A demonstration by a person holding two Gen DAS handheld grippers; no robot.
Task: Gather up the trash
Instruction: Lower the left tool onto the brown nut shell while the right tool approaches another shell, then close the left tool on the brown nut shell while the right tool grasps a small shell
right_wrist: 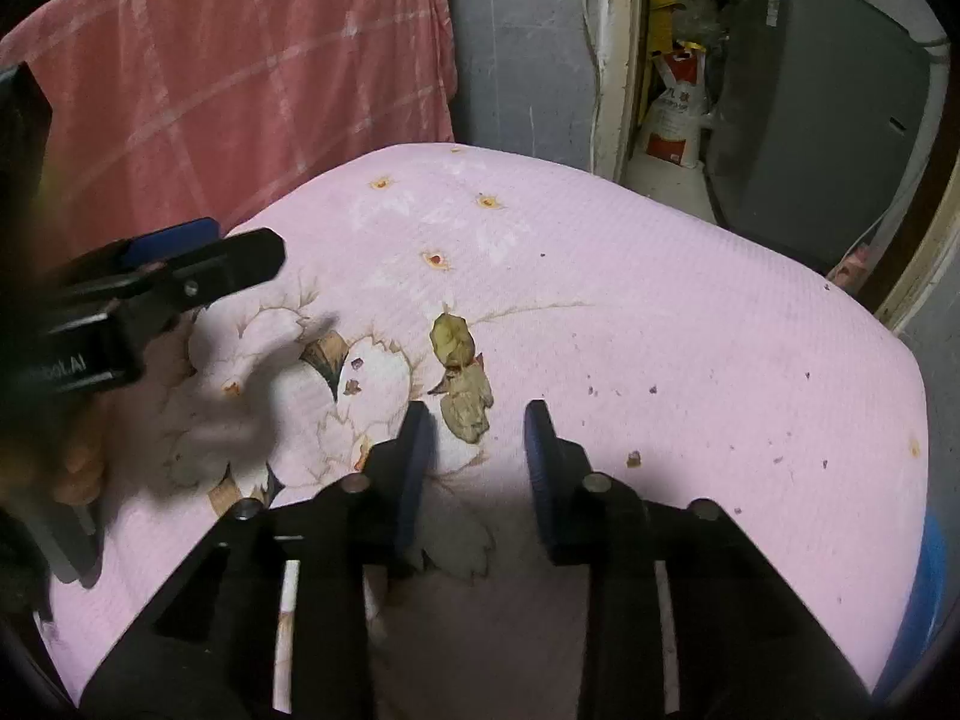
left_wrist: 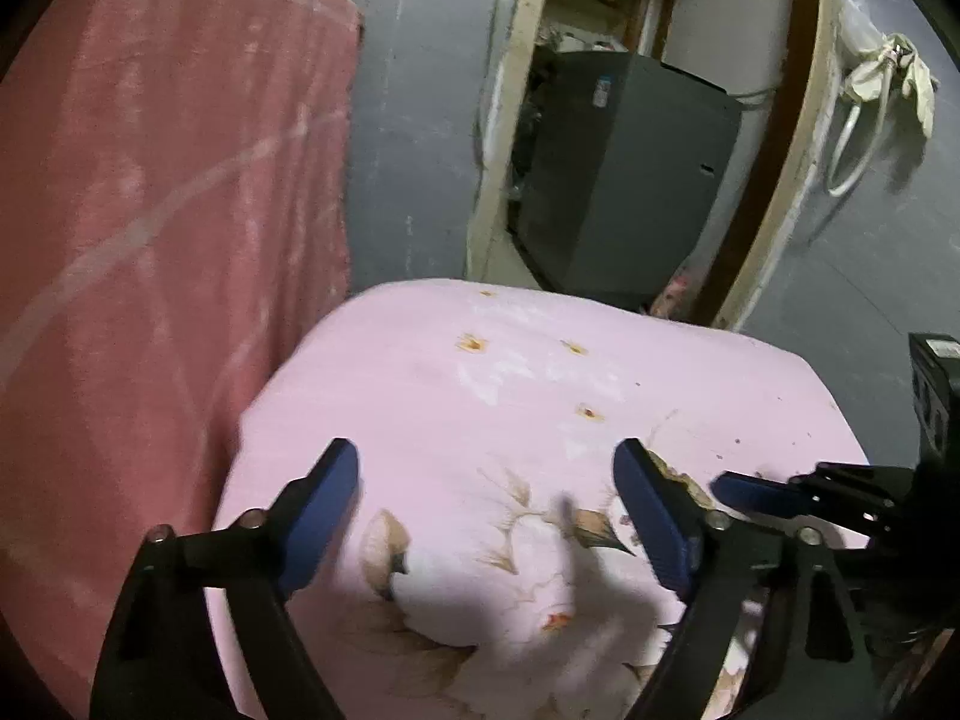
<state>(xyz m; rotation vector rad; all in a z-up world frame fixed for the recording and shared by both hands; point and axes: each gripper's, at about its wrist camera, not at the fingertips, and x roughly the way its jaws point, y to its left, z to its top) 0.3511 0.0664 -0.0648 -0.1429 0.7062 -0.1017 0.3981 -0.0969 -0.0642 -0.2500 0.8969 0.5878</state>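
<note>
Dry brownish peel scraps (right_wrist: 463,381) lie on a pink floral cloth (right_wrist: 660,276) that covers a raised surface. Small dark crumbs (right_wrist: 653,389) are scattered to their right. My right gripper (right_wrist: 478,420) is open and empty, its blue pads just short of the scraps. In the left wrist view my left gripper (left_wrist: 486,468) is open and empty above the cloth (left_wrist: 456,396); a bit of the scraps (left_wrist: 678,477) peeks past its right finger, next to the right gripper (left_wrist: 756,495). The left gripper (right_wrist: 198,258) also shows at the left of the right wrist view.
A pink-red blanket (left_wrist: 150,210) hangs to the left, also in the right wrist view (right_wrist: 240,78). A grey appliance (left_wrist: 624,168) stands in a doorway behind the cloth, beside sacks (right_wrist: 675,120). A grey wall (left_wrist: 414,120) lies beyond.
</note>
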